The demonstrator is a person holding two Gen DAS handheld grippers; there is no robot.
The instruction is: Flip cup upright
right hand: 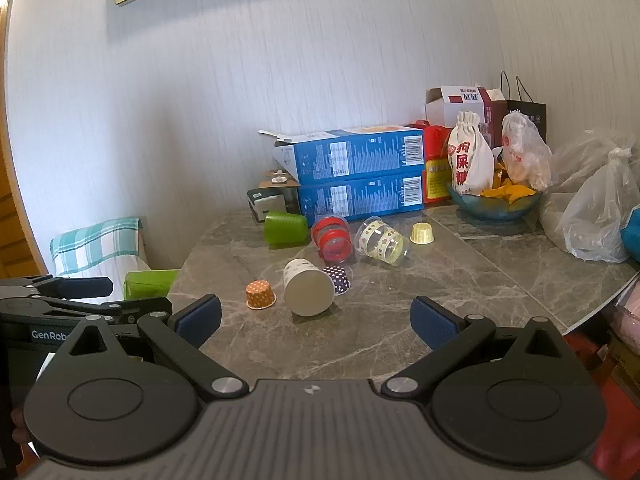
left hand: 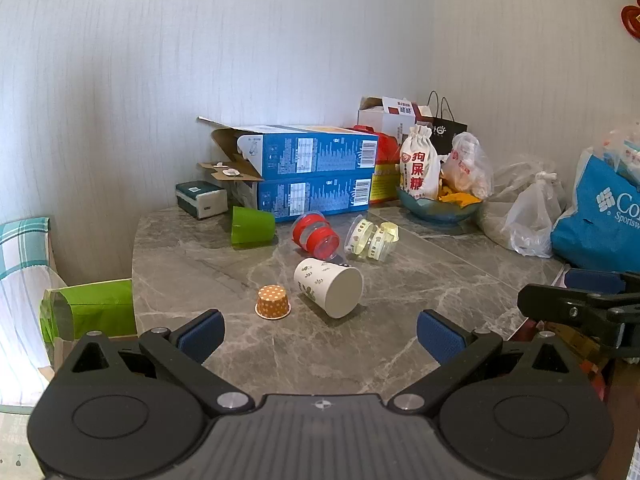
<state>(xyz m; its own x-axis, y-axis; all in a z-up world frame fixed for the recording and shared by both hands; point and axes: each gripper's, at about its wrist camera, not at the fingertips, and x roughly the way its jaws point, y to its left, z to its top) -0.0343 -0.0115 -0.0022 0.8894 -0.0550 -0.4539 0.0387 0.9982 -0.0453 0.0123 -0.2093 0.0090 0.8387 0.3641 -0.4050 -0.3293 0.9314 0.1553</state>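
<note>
White paper cup [left hand: 329, 286] lies on its side on the worktop [left hand: 400, 320], beside the orange polka-dot cup [left hand: 273, 301], base toward both grippers; left gripper [left hand: 320, 334] and right gripper [right hand: 316, 320] gape wide, empty, similarly near.

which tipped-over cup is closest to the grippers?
The white paper cup with green leaf print, lying on its side, base toward the cameras; the green, red-banded and yellow-banded cups lie farther back.

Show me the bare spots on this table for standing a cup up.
Bare marble lies between the grippers and the white paper cup, and right of it toward the table edge. Crowded: the tipped cups around the red cup, and the back row of blue boxes and bags.
</note>
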